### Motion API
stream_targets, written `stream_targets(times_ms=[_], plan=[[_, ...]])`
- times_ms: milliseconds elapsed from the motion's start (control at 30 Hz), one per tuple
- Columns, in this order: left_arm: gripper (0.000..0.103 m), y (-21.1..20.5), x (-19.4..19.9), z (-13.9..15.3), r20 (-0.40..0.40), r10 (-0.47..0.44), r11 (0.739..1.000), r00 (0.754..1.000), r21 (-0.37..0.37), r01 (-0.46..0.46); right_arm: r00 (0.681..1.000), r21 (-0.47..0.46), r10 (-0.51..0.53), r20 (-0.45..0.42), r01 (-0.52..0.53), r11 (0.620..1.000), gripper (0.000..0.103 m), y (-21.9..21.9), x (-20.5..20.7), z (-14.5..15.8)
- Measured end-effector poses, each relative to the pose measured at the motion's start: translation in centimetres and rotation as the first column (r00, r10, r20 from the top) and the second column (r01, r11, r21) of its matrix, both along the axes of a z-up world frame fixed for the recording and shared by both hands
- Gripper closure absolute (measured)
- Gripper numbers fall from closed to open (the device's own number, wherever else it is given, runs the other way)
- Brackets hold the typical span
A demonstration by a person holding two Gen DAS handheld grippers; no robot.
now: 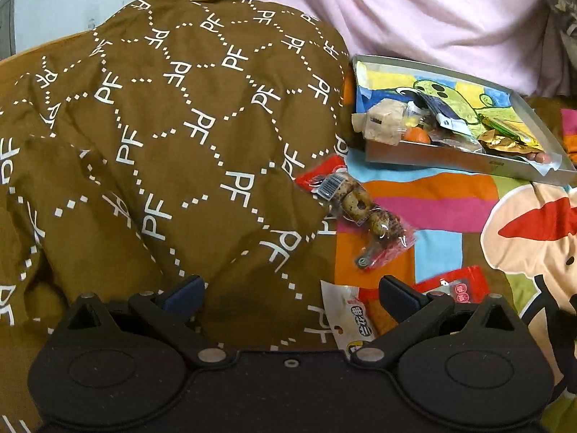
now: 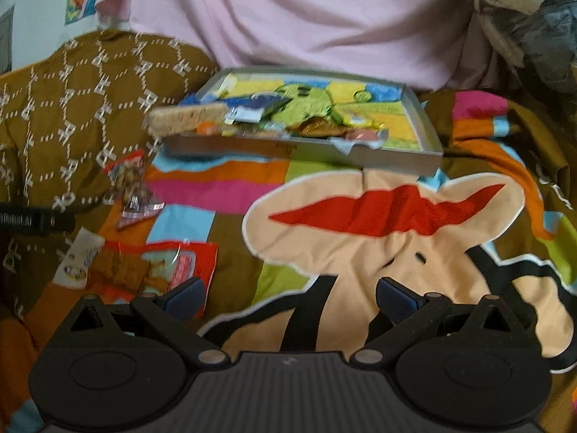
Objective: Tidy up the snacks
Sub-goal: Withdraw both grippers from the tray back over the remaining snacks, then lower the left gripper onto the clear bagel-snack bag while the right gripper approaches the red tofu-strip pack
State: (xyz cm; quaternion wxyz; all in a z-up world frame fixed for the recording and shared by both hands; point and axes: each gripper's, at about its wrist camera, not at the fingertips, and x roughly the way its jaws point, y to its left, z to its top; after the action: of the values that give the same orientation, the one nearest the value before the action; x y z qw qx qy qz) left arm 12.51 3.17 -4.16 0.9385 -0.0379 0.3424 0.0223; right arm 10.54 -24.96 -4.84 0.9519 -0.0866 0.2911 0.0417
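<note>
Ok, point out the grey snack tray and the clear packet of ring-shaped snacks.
grey snack tray (image 1: 432, 160): left wrist view, front wall.
clear packet of ring-shaped snacks (image 1: 355, 200): left wrist view, on a ring.

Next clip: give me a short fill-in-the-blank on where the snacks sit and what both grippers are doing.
1. Both the left gripper and the right gripper are ____ and hold nothing.
2. The grey tray already holds several snacks and is lined with a colourful ____.
3. The clear packet of ring-shaped snacks lies ____ the tray, on the bedspread.
4. The large red packet lies on the bedspread nearest the ____ gripper.

Missing words: open; drawing; outside; left
</note>
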Motion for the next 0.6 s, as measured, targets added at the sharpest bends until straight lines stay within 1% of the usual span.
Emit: stream_targets(times_ms=[333,500,600], plan=[[0.001,-0.3,0.8,-0.2,0.0,-0.061,0.998,0.998,0.005,0.061,0.991,-0.068,0.124,-0.043,-0.126,0.99,0.0,1.3,-0.5,-1.9],[0.001,-0.5,1.3,-0.5,0.0,-0.071,0.997,0.997,0.027,0.071,0.986,-0.055,0.157,-0.064,-0.16,0.986,0.0,1.4,-0.2,-2.5],[0.001,-0.5,1.6,-0.7,-0.003,-0.071,0.997,0.998,0.027,0.071,0.983,-0.041,0.162,-0.088,-0.166,0.985,0.0,1.4,0.2,-2.8]])
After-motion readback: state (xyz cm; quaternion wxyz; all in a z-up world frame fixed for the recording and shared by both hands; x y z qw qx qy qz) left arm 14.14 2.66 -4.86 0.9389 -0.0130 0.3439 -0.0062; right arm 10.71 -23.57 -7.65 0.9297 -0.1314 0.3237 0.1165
